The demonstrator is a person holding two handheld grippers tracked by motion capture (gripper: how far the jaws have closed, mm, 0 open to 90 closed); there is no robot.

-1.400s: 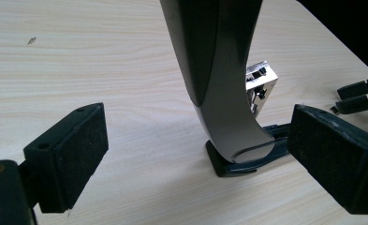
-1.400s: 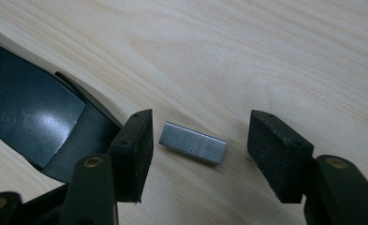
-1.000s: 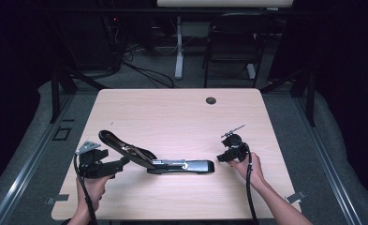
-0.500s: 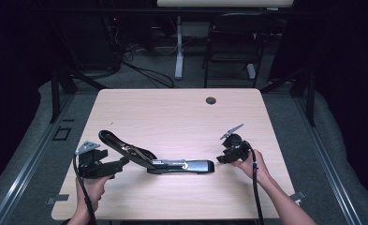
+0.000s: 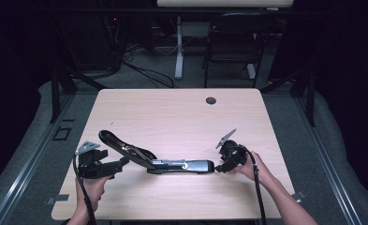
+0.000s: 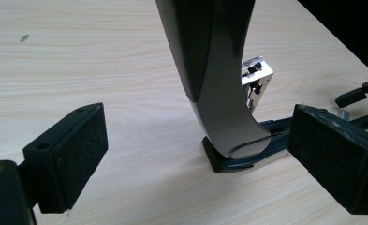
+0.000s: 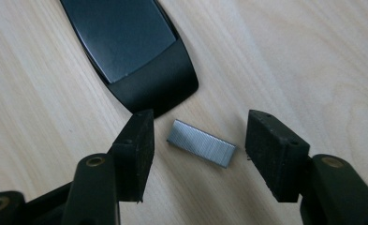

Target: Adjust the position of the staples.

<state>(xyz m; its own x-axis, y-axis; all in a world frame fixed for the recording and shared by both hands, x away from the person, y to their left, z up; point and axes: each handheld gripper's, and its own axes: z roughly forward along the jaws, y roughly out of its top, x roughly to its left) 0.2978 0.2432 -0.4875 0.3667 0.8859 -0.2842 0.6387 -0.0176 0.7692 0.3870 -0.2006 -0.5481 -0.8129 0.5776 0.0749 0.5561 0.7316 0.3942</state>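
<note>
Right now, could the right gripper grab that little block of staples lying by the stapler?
Probably yes. The right gripper is open with a jaw on either side of the staple strip, which lies flat on the table, just clear of the stapler's end, nothing between.

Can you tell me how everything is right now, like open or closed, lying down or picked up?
stapler: swung open, base flat on the table, top arm raised
strip of staples: lying loose on the table, between the right gripper's jaws, not gripped
left gripper: open, jaws either side of the stapler's raised arm
right gripper: open, low over the staples
table: bare light wood
</note>
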